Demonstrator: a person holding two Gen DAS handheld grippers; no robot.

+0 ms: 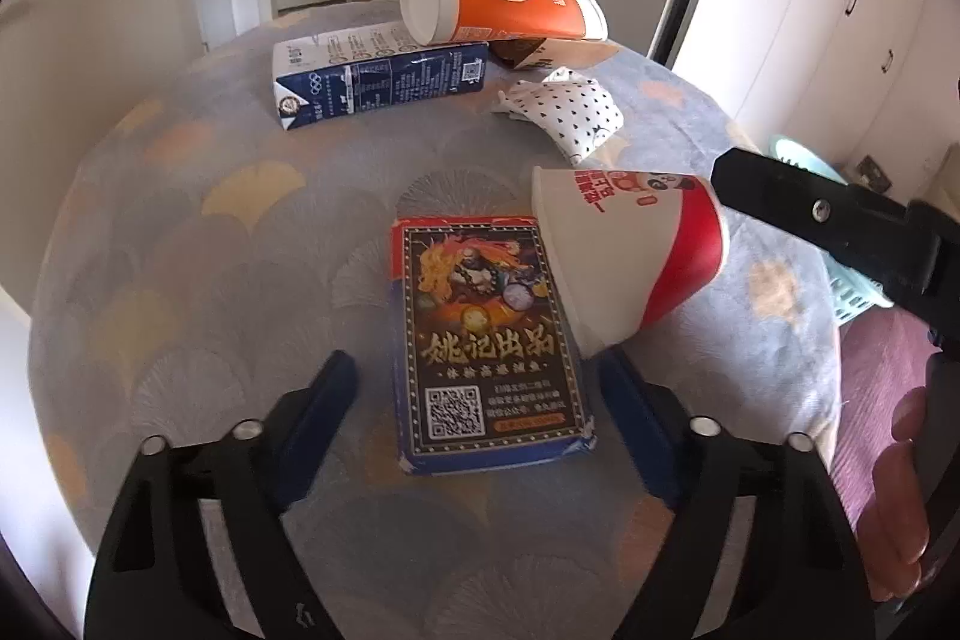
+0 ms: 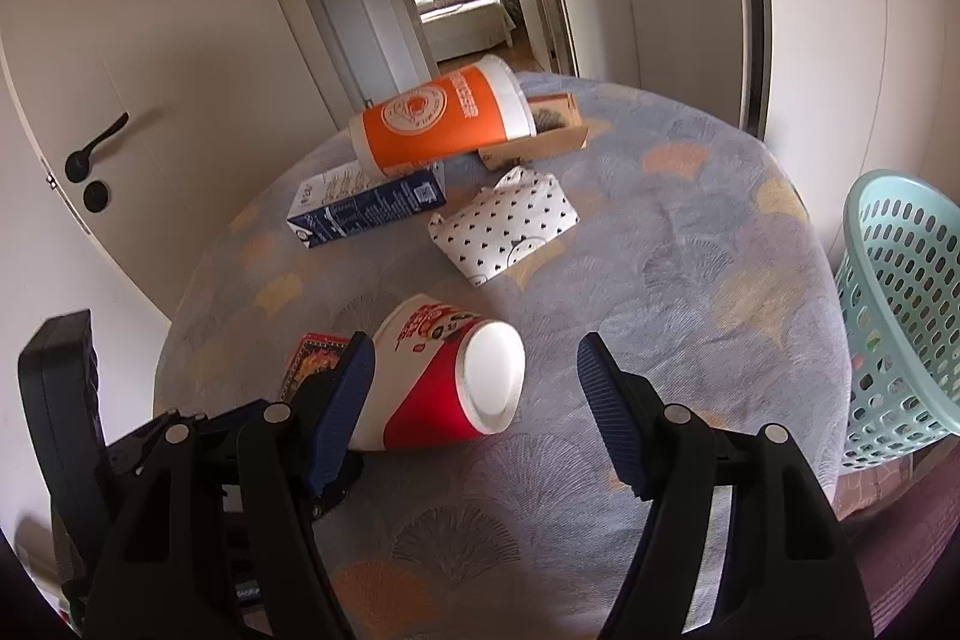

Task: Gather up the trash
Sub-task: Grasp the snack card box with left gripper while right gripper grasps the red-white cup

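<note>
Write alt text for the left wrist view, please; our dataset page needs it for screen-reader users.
The open left gripper straddles a playing-card box lying flat on a patterned tablecloth. A red-and-white paper cup lies tipped beside it; behind are a milk carton, an orange cup and a dotted wrapper.

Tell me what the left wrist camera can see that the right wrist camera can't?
Only the left wrist view shows the whole front of the card box, with its picture and QR code, lying between the open left gripper.

Only the right wrist view shows the door handle and most of the green basket beside the table.

Both show the red cup on its side, the orange cup, the blue carton, the dotted wrapper and the patterned tablecloth. The right gripper is open around the red cup.
</note>
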